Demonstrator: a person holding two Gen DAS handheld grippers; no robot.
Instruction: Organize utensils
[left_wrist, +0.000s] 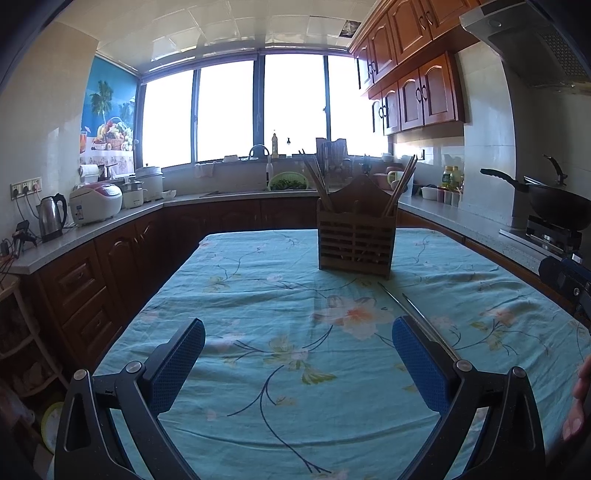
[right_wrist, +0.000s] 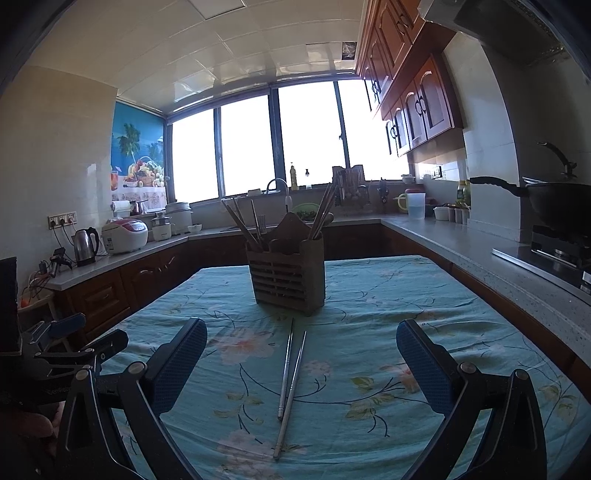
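Observation:
A wooden slatted utensil holder (left_wrist: 355, 236) (right_wrist: 290, 273) stands upright on the floral tablecloth, with several chopsticks leaning out of its compartments. Two metal chopsticks (right_wrist: 290, 384) lie side by side on the cloth in front of the holder; in the left wrist view they (left_wrist: 413, 314) lie to the right, partly behind my right finger pad. My right gripper (right_wrist: 301, 365) is open, with the two chopsticks lying between its fingers, below it. My left gripper (left_wrist: 297, 363) is open and empty above the cloth.
The table (left_wrist: 258, 295) with the teal floral cloth stands in a kitchen. Counters run on the left, back and right, with a kettle (left_wrist: 51, 218), a rice cooker (left_wrist: 96, 203) and a wok (left_wrist: 554, 203) on a stove. The other gripper shows at the right edge (left_wrist: 569, 280).

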